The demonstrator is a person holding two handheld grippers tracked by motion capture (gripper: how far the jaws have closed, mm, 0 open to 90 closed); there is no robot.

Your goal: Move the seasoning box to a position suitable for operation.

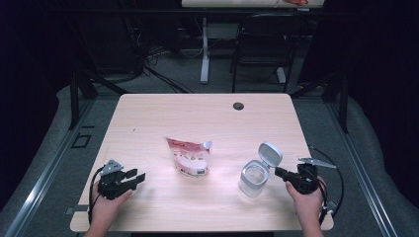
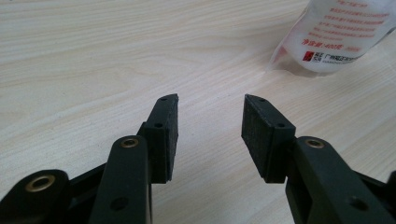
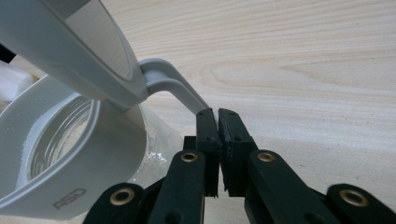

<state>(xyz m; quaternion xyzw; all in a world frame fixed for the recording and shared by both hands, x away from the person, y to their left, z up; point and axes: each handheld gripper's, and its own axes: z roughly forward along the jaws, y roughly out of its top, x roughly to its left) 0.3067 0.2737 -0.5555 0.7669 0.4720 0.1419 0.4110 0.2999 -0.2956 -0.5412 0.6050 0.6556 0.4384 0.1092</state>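
Note:
A clear plastic container (image 1: 253, 178) with a grey rim stands at the right front of the table (image 1: 163, 113), its hinged lid (image 1: 270, 153) flipped up. My right gripper (image 1: 277, 172) comes at it from the right. In the right gripper view the jaws (image 3: 217, 112) are pressed together on the end of the lid's curved grey tab (image 3: 173, 81), beside the container (image 3: 70, 154). A red and white pouch (image 1: 190, 157) lies flat at the middle. My left gripper (image 1: 136, 175) rests at the front left, open and holding nothing (image 2: 210, 100), with the pouch (image 2: 336, 32) ahead on its right.
A cable hole (image 1: 238, 106) sits near the table's far edge. Beyond the table are a dark chair (image 1: 267, 34) and another table's white leg (image 1: 205, 49). My right hand is close to the table's front right corner.

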